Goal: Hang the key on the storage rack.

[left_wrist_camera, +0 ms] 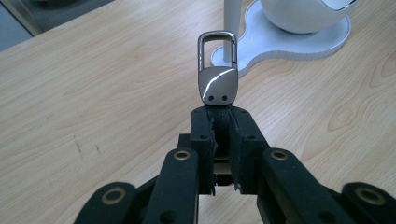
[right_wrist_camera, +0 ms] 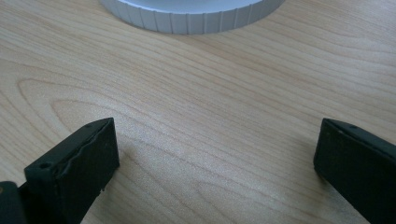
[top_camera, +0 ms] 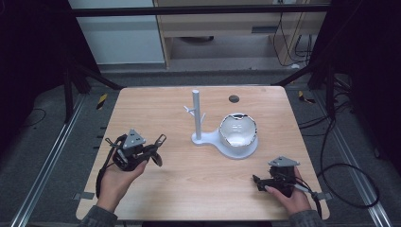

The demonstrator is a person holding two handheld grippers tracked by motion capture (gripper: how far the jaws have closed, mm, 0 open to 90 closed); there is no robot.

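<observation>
Now: notes by item.
Left tongs: clenched on the dark strap of a keyring clip, metal loop pointing ahead, held above the desk at 9 o'clock.
Right tongs: released, jaws wide, low over bare wood at 4 o'clock.
Stand: white post with short pegs on a flat base, desk centre; bowl on that base at its 3 o'clock.
Step, my guess: hang the clip on a peg.
Advice: keep the loop upright, line its opening with a peg, approach slowly.
Risk: nudging the light stand.
</observation>
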